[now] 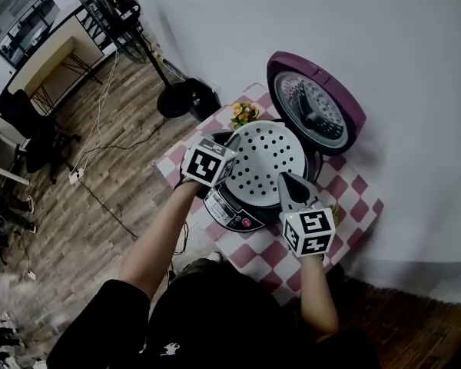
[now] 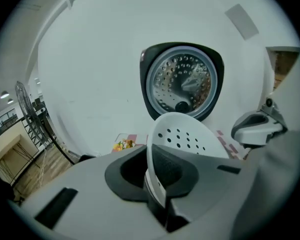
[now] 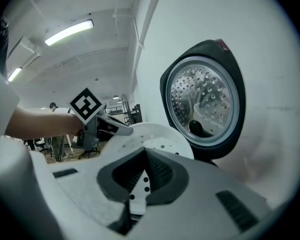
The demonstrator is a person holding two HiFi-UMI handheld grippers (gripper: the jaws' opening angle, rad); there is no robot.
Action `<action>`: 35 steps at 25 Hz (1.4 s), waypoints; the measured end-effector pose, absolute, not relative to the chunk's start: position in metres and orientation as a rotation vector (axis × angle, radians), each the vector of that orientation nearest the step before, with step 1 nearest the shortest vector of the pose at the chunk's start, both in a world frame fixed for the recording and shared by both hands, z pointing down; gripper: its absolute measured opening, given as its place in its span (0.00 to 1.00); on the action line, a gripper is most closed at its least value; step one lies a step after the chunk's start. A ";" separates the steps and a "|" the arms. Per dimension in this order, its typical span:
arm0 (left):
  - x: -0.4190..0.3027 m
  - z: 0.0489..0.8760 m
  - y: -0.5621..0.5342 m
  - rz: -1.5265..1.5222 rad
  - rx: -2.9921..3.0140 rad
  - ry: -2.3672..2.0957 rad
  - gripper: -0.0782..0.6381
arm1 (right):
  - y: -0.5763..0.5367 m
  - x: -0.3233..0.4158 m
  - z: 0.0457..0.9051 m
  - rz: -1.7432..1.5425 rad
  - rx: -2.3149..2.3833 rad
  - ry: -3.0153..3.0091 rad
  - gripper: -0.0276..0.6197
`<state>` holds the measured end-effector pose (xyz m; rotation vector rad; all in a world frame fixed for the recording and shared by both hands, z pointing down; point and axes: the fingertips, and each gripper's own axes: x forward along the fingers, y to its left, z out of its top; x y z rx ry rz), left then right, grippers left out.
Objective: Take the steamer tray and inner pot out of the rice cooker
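The white perforated steamer tray (image 1: 265, 164) hangs level just above the rice cooker (image 1: 229, 206), held at two sides. My left gripper (image 1: 232, 158) is shut on the tray's left rim, and in the left gripper view the thin rim (image 2: 185, 134) runs between the pads. My right gripper (image 1: 286, 181) is shut on the tray's near right rim; the right gripper view shows the tray's edge (image 3: 155, 136) pinched in its jaws. The cooker's lid (image 1: 315, 106) stands open behind, its metal inner plate (image 2: 182, 81) facing me. The tray hides the inner pot.
The cooker sits on a small table with a red and white checked cloth (image 1: 353, 194) against a white wall. A small orange ornament (image 1: 244, 114) stands at the table's far left. A fan's base (image 1: 186, 98) and cables lie on the wooden floor to the left.
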<state>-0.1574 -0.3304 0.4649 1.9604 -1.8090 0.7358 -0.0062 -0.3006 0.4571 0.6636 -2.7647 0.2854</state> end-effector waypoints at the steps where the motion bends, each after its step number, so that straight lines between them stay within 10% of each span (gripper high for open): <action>1: -0.158 0.461 -0.327 0.723 1.964 -1.827 0.14 | -0.299 -0.005 0.455 0.289 0.666 -2.770 0.05; 35: -0.278 0.371 -0.241 0.081 1.988 -2.024 0.14 | -0.252 -0.047 0.386 0.146 0.913 -2.772 0.05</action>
